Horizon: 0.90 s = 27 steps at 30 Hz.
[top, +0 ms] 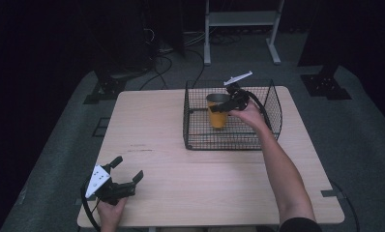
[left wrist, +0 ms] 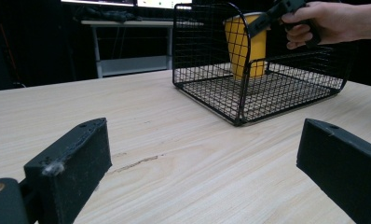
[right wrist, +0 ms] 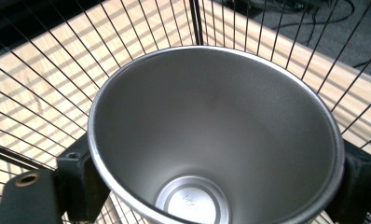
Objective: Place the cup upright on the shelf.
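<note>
Two risks noted. Right claw pinches yellow cup at rim, inside wire basket near bench far right corner; smooth tapered steel may slip, or cup snag basket wall on lift. Left claw spread, idle, near left corner.

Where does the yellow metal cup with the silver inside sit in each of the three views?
High view: the yellow metal cup stands inside the black wire basket, right of centre, with the right gripper at its rim.
Left gripper view: top centre, behind the basket mesh.
Right gripper view: seen from above, its silver inside spans the picture between the jaws.
Shared landmark: the black wire basket on the light wooden table.
</note>
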### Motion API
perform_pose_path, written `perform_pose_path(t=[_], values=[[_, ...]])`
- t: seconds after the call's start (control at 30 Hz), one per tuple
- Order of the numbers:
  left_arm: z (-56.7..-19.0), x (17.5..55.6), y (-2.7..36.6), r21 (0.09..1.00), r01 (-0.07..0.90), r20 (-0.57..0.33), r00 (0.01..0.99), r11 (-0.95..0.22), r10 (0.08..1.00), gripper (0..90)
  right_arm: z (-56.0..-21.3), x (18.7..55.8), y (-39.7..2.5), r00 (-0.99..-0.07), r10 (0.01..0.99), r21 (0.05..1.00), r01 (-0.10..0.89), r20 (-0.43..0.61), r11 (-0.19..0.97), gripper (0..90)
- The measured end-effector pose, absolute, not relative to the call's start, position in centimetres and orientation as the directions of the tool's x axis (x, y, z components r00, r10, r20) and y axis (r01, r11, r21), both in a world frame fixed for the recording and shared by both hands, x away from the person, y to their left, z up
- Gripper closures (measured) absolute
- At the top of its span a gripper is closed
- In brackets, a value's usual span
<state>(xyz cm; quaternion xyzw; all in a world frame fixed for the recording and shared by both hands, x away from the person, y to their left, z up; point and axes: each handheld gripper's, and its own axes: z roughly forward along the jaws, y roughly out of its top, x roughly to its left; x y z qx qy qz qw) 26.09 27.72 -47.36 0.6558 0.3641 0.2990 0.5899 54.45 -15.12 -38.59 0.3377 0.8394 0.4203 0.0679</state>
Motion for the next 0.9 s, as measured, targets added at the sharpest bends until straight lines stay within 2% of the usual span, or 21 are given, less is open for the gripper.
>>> perform_pose_path(t=[0.4, 0.9], values=[[-47.3, 26.1, 27.8, 0.992, 0.123, -0.039, 0.556, -0.036, 0.83, 2.2, -40.0, 54.8, -14.0, -0.769, 0.628, 0.714, 0.508, 0.124, 0.481, 12.3], [-47.4, 26.1, 27.7, 0.991, 0.124, -0.036, 0.555, -0.04, 0.831, 2.2, -39.8, 54.1, -13.5, -0.788, 0.612, 0.711, 0.466, 0.063, 0.527, 11.3]])
